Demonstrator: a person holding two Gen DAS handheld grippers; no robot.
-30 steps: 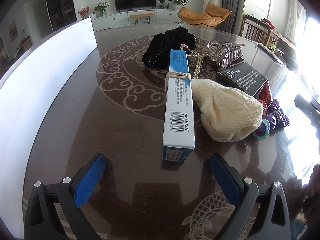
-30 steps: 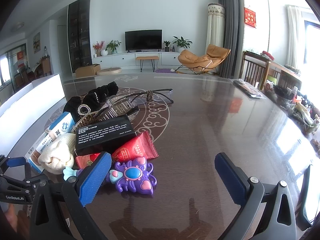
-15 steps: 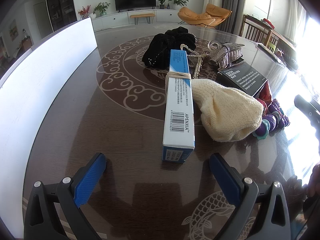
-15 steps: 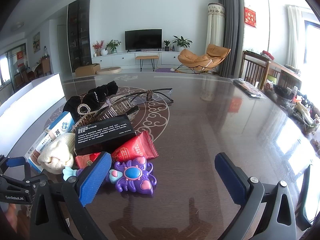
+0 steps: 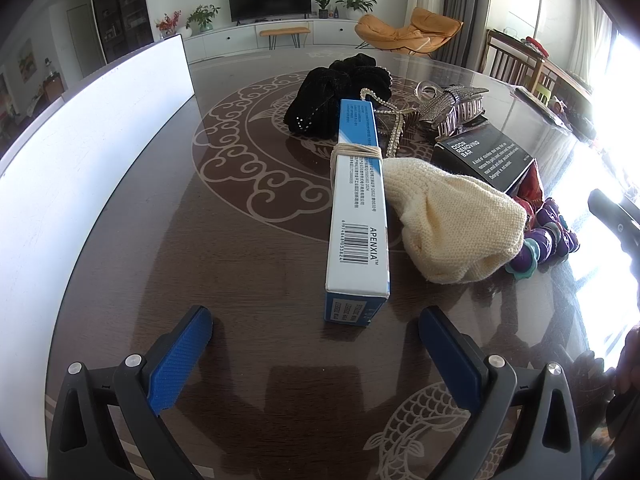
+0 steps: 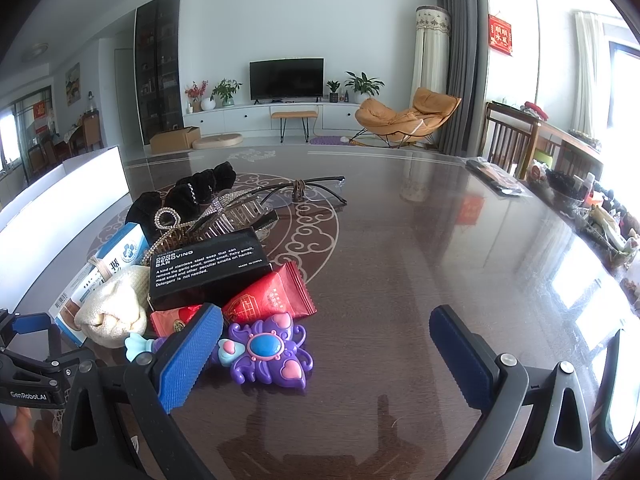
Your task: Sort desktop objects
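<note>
Left gripper [image 5: 316, 330] spread wide, nothing between the pads, low over the dark patterned table [image 5: 248, 264]; right gripper [image 6: 326, 338] likewise spread and empty. Blue-and-white carton [image 5: 358, 216] lies lengthwise straight ahead of the left gripper, near end just beyond the fingertips, far end among the pile; twine wrapped round its middle. Cream knit pouch [image 5: 448, 224] touches its right side. Judgement: carton is light, stiff cardboard, probably crushable if squeezed hard; smooth faces may slip; best taken across the narrow width near the barcode end, clear of the pouch. Black box [image 6: 208, 266] rests on red packets [image 6: 272, 298]; purple butterfly toy [image 6: 266, 354] just beside the right gripper's left pad; rigid plastic, uneven outline, awkward to pinch flat.
</note>
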